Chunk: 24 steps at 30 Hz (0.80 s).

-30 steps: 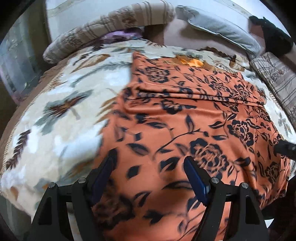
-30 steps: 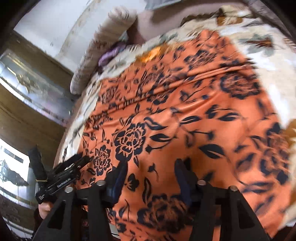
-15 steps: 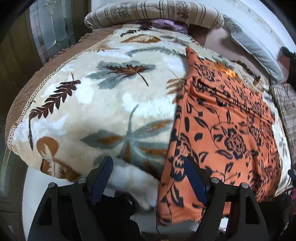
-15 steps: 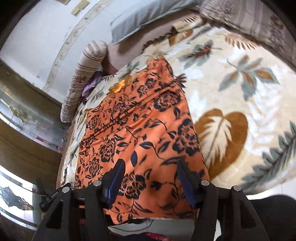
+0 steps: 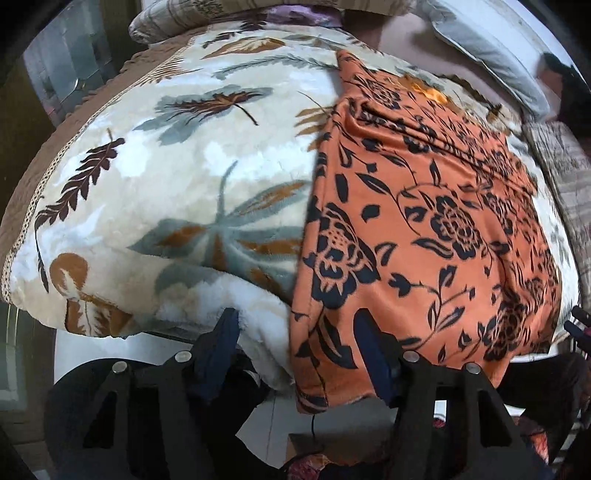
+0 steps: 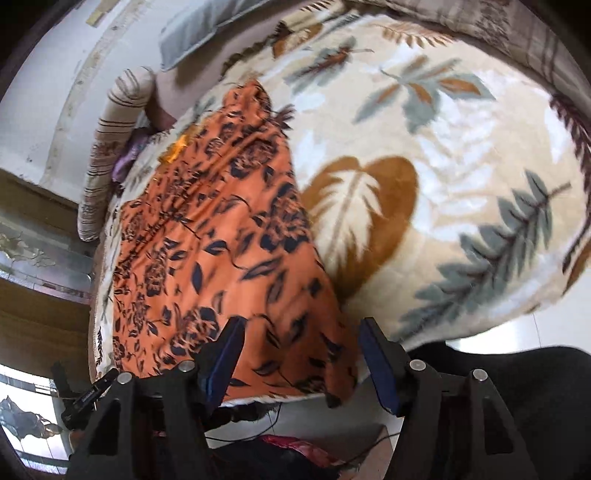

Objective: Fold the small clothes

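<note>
An orange garment with a dark floral print (image 5: pixel 424 229) lies spread flat on a bed, its near hem hanging over the bed's front edge. It also shows in the right wrist view (image 6: pixel 221 258). My left gripper (image 5: pixel 295 354) is open and empty at the garment's near left corner, straddling its left edge. My right gripper (image 6: pixel 301 354) is open and empty at the near right corner, its fingers over the hem. The left gripper (image 6: pixel 81 395) shows at the lower left of the right wrist view.
The bed is covered by a cream blanket with leaf print (image 5: pixel 166 192), also seen in the right wrist view (image 6: pixel 443 184). Striped bolsters (image 5: pixel 229 11) and a grey pillow (image 5: pixel 491 62) lie at the far side. White floor (image 5: pixel 85 350) shows below the bed edge.
Both grippers have pulled back from over the middle of the garment to its near corners at the bed's front edge. The garment has stayed flat.
</note>
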Available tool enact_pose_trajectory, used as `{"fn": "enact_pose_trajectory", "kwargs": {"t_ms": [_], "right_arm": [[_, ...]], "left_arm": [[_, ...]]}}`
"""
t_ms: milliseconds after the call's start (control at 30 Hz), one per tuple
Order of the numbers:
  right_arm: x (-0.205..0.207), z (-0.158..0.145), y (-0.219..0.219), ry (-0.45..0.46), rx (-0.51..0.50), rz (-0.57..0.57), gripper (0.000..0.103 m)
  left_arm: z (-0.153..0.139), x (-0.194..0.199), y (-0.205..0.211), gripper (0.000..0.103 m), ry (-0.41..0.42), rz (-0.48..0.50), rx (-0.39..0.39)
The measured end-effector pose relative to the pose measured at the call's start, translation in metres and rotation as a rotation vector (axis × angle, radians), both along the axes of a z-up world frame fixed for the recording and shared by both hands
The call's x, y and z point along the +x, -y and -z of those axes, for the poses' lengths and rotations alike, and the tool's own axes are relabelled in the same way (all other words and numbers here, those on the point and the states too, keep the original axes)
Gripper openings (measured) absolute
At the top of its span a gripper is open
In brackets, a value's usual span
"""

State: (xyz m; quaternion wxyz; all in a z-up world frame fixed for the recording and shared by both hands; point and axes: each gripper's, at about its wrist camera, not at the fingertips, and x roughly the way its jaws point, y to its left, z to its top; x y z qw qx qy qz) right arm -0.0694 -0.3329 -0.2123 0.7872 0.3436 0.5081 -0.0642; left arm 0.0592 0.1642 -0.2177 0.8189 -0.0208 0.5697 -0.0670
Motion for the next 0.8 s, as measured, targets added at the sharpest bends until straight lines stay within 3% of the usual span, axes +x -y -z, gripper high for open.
{"fn": "enact_pose_trajectory", "kwargs": {"t_ms": [233,333,400,467,500,533,600,667,800], "right_arm": [[0.001,0.036,-0.009,-0.108,0.010,-0.036,0.069],[0.005,0.049,-0.019,-0.117,0.055,-0.061,0.069],[0.008,0.051,-0.028,-0.111,0.025,-0.087,0.068],[0.011,0.049,-0.038,-0.136,-0.053,-0.133,0.053],[0.011,0.048,-0.041,-0.152,-0.078,-0.148,0.037],[0.010,0.045,-0.043,-0.163,-0.095,-0.171,0.027],[0.008,0.038,-0.044,-0.155,-0.096,-0.195,0.011],[0.004,0.024,-0.046,-0.134,-0.109,-0.218,0.010],[0.003,-0.004,-0.047,-0.056,-0.030,-0.246,0.009]], "left_arm": [[0.003,-0.009,-0.007,0.067,-0.047,0.022,-0.089],[0.008,-0.012,-0.005,0.067,-0.069,0.036,-0.107],[0.013,-0.013,-0.003,0.067,-0.074,0.048,-0.102],[0.018,-0.014,-0.001,0.067,-0.069,0.053,-0.079],[0.018,-0.015,-0.002,0.057,-0.063,0.052,-0.073],[0.017,-0.014,-0.001,0.036,-0.053,0.054,-0.066],[0.014,-0.014,0.000,0.020,-0.037,0.079,-0.048],[0.012,-0.015,0.001,0.016,-0.035,0.104,-0.036],[0.012,-0.014,-0.001,0.016,-0.044,0.129,-0.040]]}}
